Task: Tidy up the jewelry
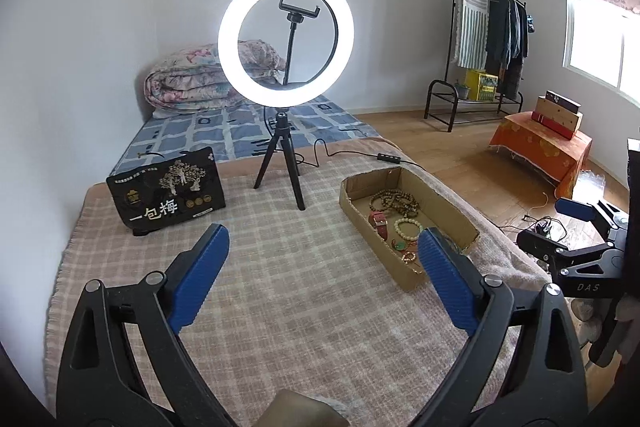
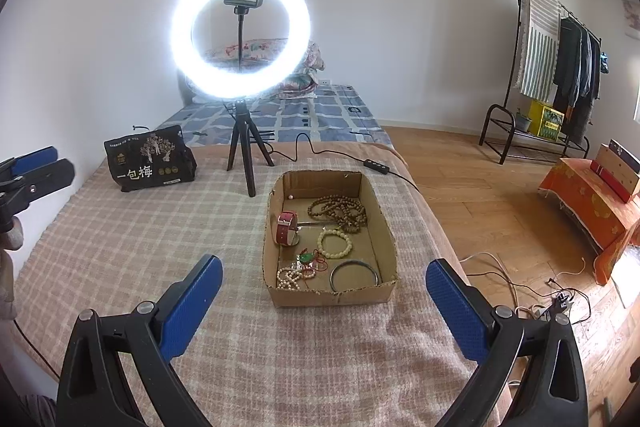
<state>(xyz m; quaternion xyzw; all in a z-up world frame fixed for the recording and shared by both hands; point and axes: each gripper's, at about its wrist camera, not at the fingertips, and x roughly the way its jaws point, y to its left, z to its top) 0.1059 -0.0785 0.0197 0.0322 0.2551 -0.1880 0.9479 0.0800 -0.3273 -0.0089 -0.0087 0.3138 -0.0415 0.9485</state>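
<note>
My right claw [image 2: 324, 291], spread and empty, faces the jewelry box [image 2: 280, 297] at twelve o'clock, lengthwise away; my left claw [image 1: 322, 259], also spread, finds it at two o'clock.

Lit ring light [image 2: 240, 31] on black tripod [image 2: 244, 151], upper centre of frame, standing on checked blanket [image 2: 140, 247]. Black snack bag [image 2: 150, 157] at left, near tripod. Folded quilt [image 1: 188, 79] behind, against wall. Clothes rack [image 2: 560, 67] at upper right. Orange-draped stand [image 2: 584, 203] at right edge.
</note>
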